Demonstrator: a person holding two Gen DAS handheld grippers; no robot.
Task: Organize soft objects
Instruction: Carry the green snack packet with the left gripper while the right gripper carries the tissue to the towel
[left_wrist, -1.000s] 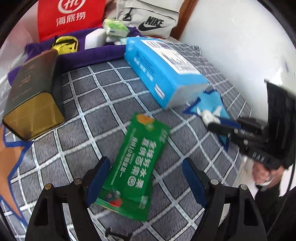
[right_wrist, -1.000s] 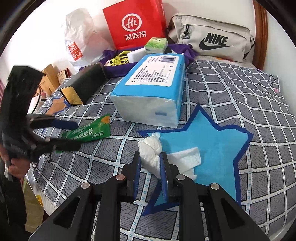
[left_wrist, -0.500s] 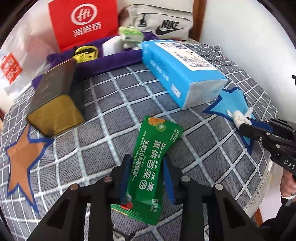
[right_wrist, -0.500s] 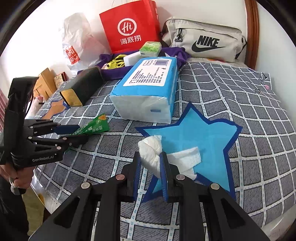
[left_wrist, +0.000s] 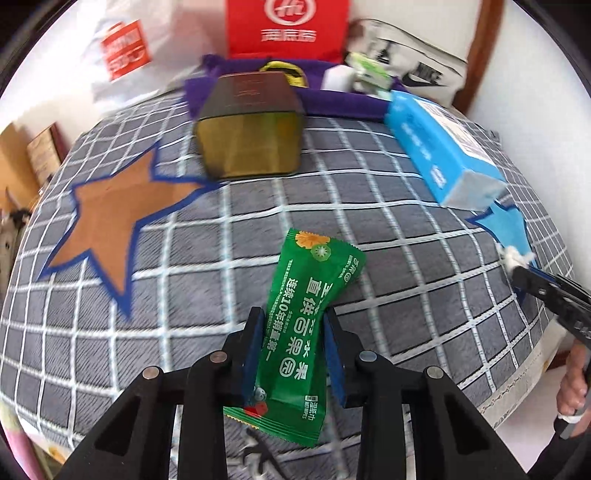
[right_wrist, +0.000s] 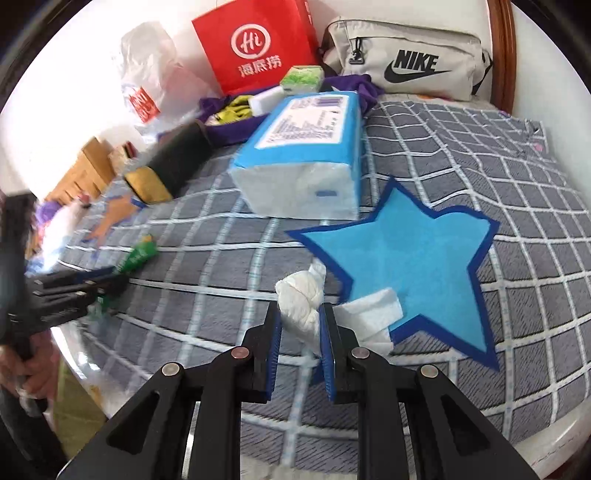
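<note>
Left gripper (left_wrist: 293, 350): fingers pinched a green plastic wet-wipe sachet (left_wrist: 301, 332) over the grey checked bedspread (left_wrist: 388, 236), near an orange felt star (left_wrist: 114, 210).
Right gripper (right_wrist: 301, 343): fingers clamped a crumpled white tissue (right_wrist: 301, 299) at the edge of a blue felt star (right_wrist: 413, 258).
Progress, judged: both items gripped, neither yet placed; a blue tissue pack (right_wrist: 306, 155) lay untouched.

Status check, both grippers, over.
Left gripper shut on green wet-wipe packet. Right gripper shut on crumpled white tissue, by blue felt star. Nothing blocking.
</note>
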